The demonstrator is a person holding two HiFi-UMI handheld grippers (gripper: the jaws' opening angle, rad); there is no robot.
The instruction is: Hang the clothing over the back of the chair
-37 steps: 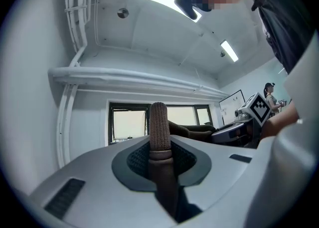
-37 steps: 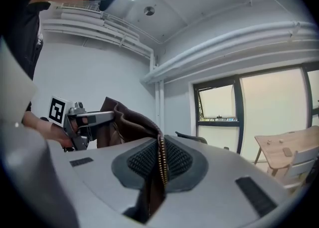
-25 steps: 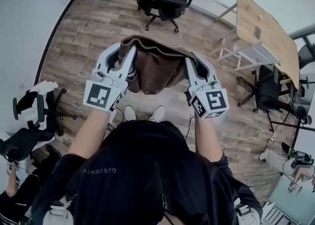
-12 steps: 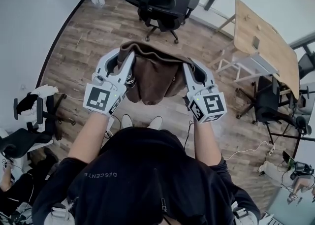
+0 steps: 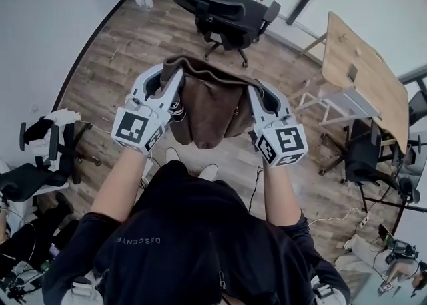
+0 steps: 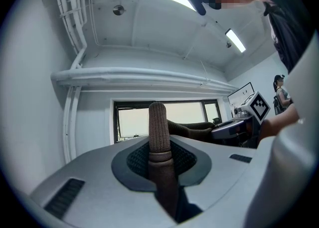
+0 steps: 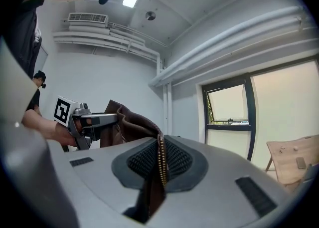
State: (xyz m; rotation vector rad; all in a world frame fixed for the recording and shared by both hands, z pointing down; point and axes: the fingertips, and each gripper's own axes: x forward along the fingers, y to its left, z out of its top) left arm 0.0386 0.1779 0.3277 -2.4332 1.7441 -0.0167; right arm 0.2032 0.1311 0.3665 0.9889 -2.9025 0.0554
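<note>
Brown zip-front jacket hangs mid-air, well short of the black wheeled office chair, left hand-held gripper pinching its ribbed trim, right hand-held gripper only the zipper edge: thin bite may slip, chair may roll.

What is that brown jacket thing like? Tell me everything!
The brown jacket looks like soft leather, with a ribbed knit band and a metal zipper. It hangs bunched in the air between two grippers, above the wooden floor. The left gripper pinches the ribbed band; the right gripper pinches the zipper edge. Nothing else seems to touch it.
</note>
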